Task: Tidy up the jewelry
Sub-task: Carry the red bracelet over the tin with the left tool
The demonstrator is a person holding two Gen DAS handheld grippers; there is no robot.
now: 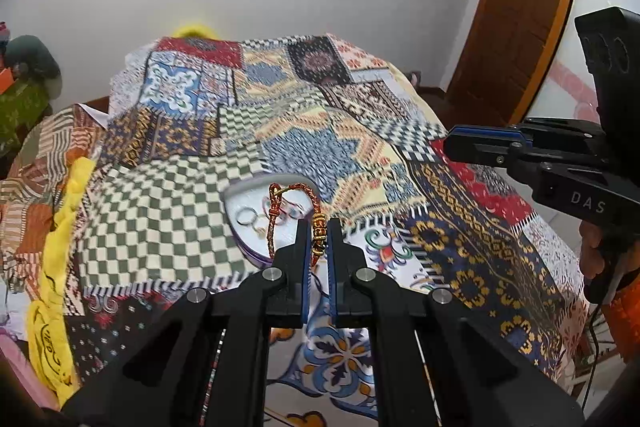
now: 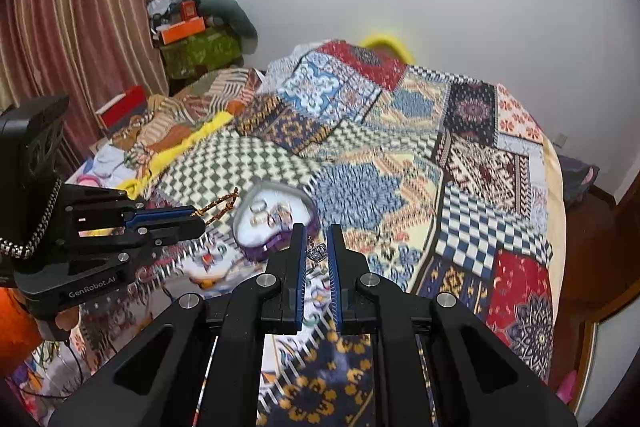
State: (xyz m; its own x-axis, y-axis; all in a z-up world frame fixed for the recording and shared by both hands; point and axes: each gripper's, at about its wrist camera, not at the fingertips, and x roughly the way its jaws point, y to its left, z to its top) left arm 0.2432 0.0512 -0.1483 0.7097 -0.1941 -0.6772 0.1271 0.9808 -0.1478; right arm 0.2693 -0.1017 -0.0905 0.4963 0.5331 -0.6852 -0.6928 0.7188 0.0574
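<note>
My left gripper (image 1: 318, 231) is shut on a red-and-gold braided bracelet (image 1: 298, 205) by its gold beads, holding its loop above a heart-shaped purple jewelry tray (image 1: 250, 187) that holds several rings (image 1: 246, 217). In the right wrist view the tray (image 2: 276, 245) lies on the bed just ahead, and the left gripper (image 2: 200, 221) holds the bracelet (image 2: 218, 206) at its left. My right gripper (image 2: 318, 241) is nearly closed on a small silver crown charm (image 2: 318, 251), raised over the quilt right of the tray. It also shows in the left wrist view (image 1: 452, 143).
A patchwork quilt (image 1: 360, 155) covers the bed. A yellow cloth (image 1: 60, 239) lies along the left edge. Piled clothes and boxes (image 2: 192, 35) stand at the back left by a striped curtain (image 2: 80, 7). A wooden door (image 1: 528, 7) is at the right.
</note>
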